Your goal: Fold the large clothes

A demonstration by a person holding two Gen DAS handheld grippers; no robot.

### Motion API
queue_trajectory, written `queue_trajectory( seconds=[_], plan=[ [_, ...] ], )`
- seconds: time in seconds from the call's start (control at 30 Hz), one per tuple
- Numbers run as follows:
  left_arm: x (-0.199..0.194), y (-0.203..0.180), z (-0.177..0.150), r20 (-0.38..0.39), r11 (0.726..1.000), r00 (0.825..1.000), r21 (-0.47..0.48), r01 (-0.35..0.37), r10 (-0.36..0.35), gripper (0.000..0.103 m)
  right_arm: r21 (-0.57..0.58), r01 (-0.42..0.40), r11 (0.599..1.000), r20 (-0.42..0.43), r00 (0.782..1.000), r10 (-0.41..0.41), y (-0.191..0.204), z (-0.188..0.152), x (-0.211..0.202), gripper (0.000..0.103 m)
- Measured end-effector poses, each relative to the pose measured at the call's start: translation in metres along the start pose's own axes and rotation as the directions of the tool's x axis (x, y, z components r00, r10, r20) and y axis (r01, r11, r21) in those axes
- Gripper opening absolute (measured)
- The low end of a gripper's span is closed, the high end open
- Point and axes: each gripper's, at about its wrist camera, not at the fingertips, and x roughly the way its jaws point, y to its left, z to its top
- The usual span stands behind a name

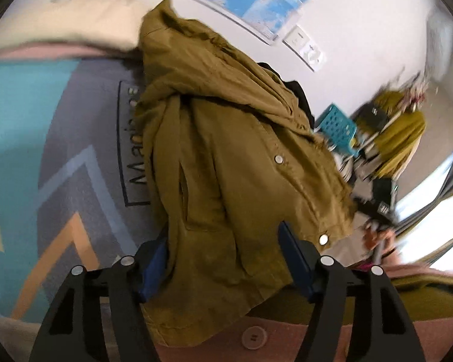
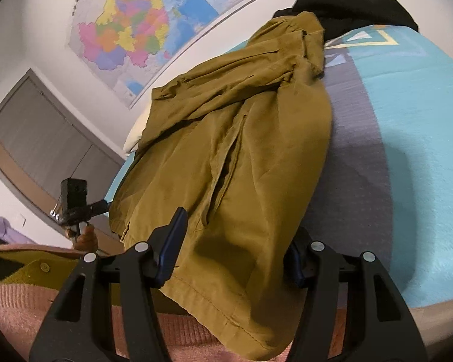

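Just one olive-brown cotton jacket [image 1: 226, 150] to count, crumpled lengthwise across the turquoise and grey patterned bedspread [image 1: 75, 150], hem hanging over the near edge. Two silver snap studs [image 1: 277, 159] on its front, seen from the left wrist only. Two grippers: left gripper [image 1: 223, 235] straddling the hem with blue pads [image 1: 154, 268] on either side of the fabric, though hard to say whether pressing or merely flanking; right gripper [image 2: 238, 232] clamped on a thick bunch of the same hem.

As for containers, one turquoise perforated plastic basket [image 1: 336, 126] beyond the bed; contents too blurred to tell.

Shown from the left wrist alone: that basket, a white wall socket plate [image 1: 302, 43], and one large pale button [image 1: 253, 336] on pink fabric at the bottom. Shown from the right wrist alone: a black garment [image 2: 347, 9] at the far end of the jacket, a grey door [image 2: 39, 138] and a lilac cloth [image 2: 0, 226]. Seen from both: one coloured wall map [image 2: 136, 30].
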Motion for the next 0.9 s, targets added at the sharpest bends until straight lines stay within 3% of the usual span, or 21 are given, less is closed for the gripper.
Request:
queue_trajectory(
  seconds=[0.03,0.1,0.17,0.23,0.27,0.33,0.4,0.47,0.67,0.73,0.9],
  plan=[
    [0.001,0.001,0.000,0.002,1.000,1.000,-0.012,0.010,-0.010,0.066,-0.004,-0.002,1.000,-0.002,1.000,0.002,0.001,0.001,0.000,0.057],
    [0.003,0.000,0.001,0.007,0.999,0.999,-0.018,0.040,-0.040,0.083,-0.006,-0.011,1.000,-0.007,1.000,0.011,0.002,0.002,0.002,0.053],
    [0.009,-0.010,0.002,0.006,0.999,0.999,0.008,0.035,-0.035,0.091,0.000,-0.007,1.000,-0.021,1.000,0.007,0.002,0.003,0.008,0.030],
    [0.017,-0.024,0.001,0.010,0.996,0.999,0.076,-0.049,0.048,0.090,0.022,-0.024,0.999,-0.031,0.999,0.024,0.000,0.003,0.016,0.014],
    [0.019,-0.029,0.000,0.017,0.992,0.996,0.094,-0.086,0.085,0.071,0.035,-0.033,0.999,-0.025,0.999,0.034,0.000,0.003,0.017,0.013],
    [0.023,-0.026,0.003,0.002,0.987,0.989,0.063,-0.145,0.145,0.015,0.057,-0.077,0.995,0.005,0.997,0.077,0.000,0.004,0.013,0.009],
    [0.017,-0.016,0.009,-0.006,0.989,0.989,-0.019,-0.149,0.149,0.010,0.058,-0.103,0.993,0.050,0.994,0.100,0.006,0.007,0.003,0.007],
    [0.007,-0.023,0.014,0.029,0.984,0.984,-0.006,-0.178,0.178,0.010,0.030,-0.103,0.994,0.100,0.990,0.099,0.020,0.010,-0.013,0.005],
    [-0.046,-0.036,0.030,0.151,0.992,0.981,0.017,-0.129,0.125,0.010,-0.098,-0.162,0.982,0.182,0.967,0.177,0.064,0.011,-0.059,0.003],
    [-0.047,-0.031,0.031,0.137,0.988,0.979,0.015,-0.155,0.152,0.013,-0.074,-0.137,0.988,0.157,0.977,0.147,0.059,0.006,-0.056,0.005],
    [-0.017,0.009,0.017,-0.013,0.991,0.993,-0.055,-0.119,0.119,0.017,0.049,-0.112,0.992,0.030,0.993,0.111,0.024,-0.021,-0.023,0.008]
  ],
)
